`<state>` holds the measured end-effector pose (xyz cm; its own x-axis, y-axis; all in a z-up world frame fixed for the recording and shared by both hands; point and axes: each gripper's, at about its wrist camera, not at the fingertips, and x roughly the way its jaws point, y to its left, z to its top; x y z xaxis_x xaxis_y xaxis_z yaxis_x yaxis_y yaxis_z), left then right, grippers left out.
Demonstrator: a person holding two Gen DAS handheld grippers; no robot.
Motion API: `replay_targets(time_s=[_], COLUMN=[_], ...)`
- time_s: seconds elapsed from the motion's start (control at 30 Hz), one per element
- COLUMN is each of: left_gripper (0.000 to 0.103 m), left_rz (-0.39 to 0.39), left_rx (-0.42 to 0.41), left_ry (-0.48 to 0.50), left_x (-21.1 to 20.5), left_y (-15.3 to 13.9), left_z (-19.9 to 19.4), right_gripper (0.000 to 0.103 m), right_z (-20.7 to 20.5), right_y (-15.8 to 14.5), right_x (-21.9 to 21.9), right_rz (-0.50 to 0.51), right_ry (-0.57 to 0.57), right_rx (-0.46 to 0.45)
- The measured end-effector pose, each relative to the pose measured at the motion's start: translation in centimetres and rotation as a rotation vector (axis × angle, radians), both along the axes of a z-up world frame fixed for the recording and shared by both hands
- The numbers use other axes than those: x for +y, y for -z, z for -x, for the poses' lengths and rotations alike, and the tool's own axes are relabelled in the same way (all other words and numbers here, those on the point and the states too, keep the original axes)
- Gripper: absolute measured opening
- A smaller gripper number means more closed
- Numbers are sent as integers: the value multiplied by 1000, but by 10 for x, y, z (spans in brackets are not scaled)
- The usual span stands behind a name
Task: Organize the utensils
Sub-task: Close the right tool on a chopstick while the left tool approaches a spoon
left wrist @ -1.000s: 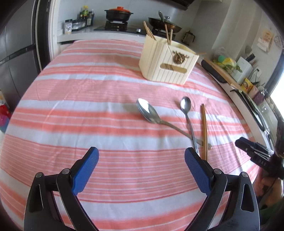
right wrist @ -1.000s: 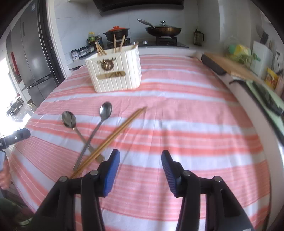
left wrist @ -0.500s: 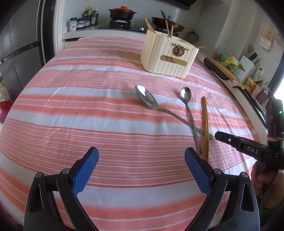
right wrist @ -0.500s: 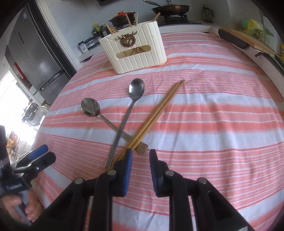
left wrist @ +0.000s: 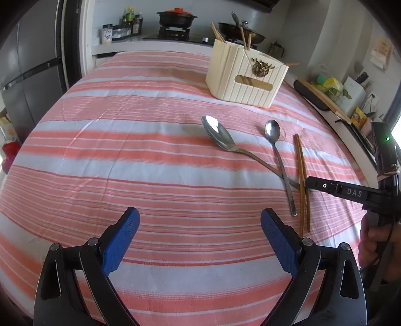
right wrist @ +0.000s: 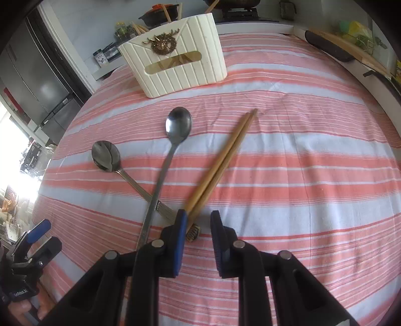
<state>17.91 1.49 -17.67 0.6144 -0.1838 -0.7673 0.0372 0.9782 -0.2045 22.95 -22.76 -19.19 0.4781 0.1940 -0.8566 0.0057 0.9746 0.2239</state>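
A pair of wooden chopsticks [right wrist: 220, 163] [left wrist: 302, 175] lies on the striped tablecloth [right wrist: 300, 155], beside a long-handled spoon [right wrist: 178, 125] [left wrist: 272, 130] crossed over a wider spoon [right wrist: 105, 155] [left wrist: 218, 133]. A cream utensil holder [right wrist: 175, 62] [left wrist: 245, 75] with chopsticks in it stands behind them. My right gripper [right wrist: 198, 220] [left wrist: 308, 184] hangs low over the chopsticks' near end. Its jaws leave a narrow gap, and the sticks run by the left pad without being pinched. My left gripper [left wrist: 200, 225] [right wrist: 46, 235] stays wide open over bare cloth, holding nothing.
A stove with a black pot [left wrist: 176, 17] and a pan sits behind the table, and a dark fridge [left wrist: 27, 75] stands at the left. A cutting board [left wrist: 323, 97] and counter clutter line the right side. The table's right edge runs close to the utensils.
My right gripper moved forward and down to the chopsticks' near end, and its jaws narrowed from wide to a small gap. The left gripper barely shifted.
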Motion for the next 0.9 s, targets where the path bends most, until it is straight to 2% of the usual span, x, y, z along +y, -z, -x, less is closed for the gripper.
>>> replay_targets(time_s=[0.13,0.3,0.5,0.73,0.8,0.9], left_gripper=[98,98,98,98,97,97], left_rz=[-8,-31,-61,33,23,8], left_rx=[6,-9,-7,43,54,49], left_ry=[17,42,71,89,109,31], left_x=[-7,-18,-25,-44,-56,-56], left_y=[1,-3,-5,-4,-5,-5], left_z=[-2,-4,-4,-29,-41,-58], right_gripper=[20,18,9,5,6,10], right_z=[0,-6,-1,24,30,36], right_y=[-2,-3,-3,-2,-3,-4], right_x=[-3,15,3,-33,-37,-41], right_rz=[2,151,197,244,264,252], right_ry=[11,-37,-7,79,87,96], right_rx=[5,10,-12,-23,-26,-33])
